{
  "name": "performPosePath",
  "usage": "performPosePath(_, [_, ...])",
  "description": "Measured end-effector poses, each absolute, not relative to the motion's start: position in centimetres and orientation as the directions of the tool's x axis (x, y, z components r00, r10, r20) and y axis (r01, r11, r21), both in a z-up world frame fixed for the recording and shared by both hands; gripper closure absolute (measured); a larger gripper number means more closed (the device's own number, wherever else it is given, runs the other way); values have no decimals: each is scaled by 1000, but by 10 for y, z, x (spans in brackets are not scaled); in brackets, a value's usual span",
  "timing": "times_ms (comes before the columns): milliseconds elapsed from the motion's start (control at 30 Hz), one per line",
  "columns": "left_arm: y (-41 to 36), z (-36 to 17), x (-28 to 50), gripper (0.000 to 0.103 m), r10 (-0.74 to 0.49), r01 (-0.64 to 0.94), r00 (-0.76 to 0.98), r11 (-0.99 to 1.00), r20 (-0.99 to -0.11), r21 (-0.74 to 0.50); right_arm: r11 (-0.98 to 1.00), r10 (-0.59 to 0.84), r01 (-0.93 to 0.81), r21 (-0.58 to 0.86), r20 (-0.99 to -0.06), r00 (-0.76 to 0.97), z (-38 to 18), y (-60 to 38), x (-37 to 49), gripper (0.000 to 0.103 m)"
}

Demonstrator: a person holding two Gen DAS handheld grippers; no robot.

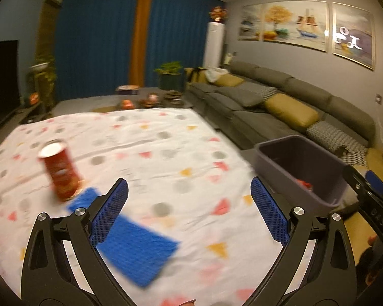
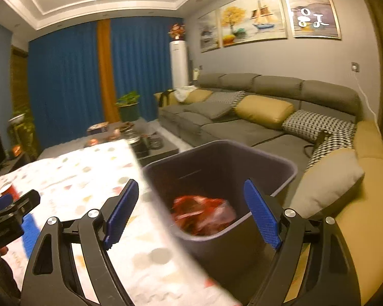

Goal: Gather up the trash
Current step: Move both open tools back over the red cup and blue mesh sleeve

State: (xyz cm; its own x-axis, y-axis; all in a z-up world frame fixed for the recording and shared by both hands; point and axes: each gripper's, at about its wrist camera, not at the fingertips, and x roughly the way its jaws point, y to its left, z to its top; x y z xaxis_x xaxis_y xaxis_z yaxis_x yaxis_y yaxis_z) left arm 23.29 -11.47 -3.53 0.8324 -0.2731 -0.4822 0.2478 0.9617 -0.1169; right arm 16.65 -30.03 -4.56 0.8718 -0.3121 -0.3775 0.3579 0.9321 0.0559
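A tall red snack can [image 1: 60, 170] stands on the table with the dotted white cloth [image 1: 166, 153], to the left of my left gripper [image 1: 189, 186]. That gripper is open with nothing between its fingers. A flat blue cloth [image 1: 138, 250] lies on the table under its left finger. A dark grey bin [image 2: 217, 144] stands past the table's right edge, with a crumpled red wrapper [image 2: 204, 214] inside. My right gripper [image 2: 191, 186] hovers open over the bin's near rim and holds nothing. In the left wrist view the bin [image 1: 303, 168] is at the right.
A grey sofa [image 2: 242, 127] with yellow and patterned cushions runs along the right wall, just behind the bin. A low dark coffee table [image 2: 145, 142] with dishes stands beyond the clothed table. A television [image 1: 0, 81] is at the far left, and blue curtains hang behind.
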Motion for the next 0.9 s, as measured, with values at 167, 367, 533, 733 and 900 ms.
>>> performPosePath(167, [-60,-36,220,8,-167,128,861,985,-480,-114,964,-226,264,40,-402,887,-53,-258,172,21])
performPosePath(367, [7,-38,202,8,-22,-22,881,996,-473,-86,988,-127,155,29,-433,893,-63,-208,180,21])
performPosePath(533, [48,-34,190,8,36,-97,884,989,-466,-108,998,-52,62,6,-464,884,-73,-165,190,21])
performPosePath(733, [77,-34,183,7,77,-145,884,983,-461,-112,1000,11,-17,-7,-523,852,-88,-130,210,21])
performPosePath(900, [91,-31,188,7,91,-161,885,980,-456,-117,999,30,-50,-20,-559,829,-97,-112,227,21])
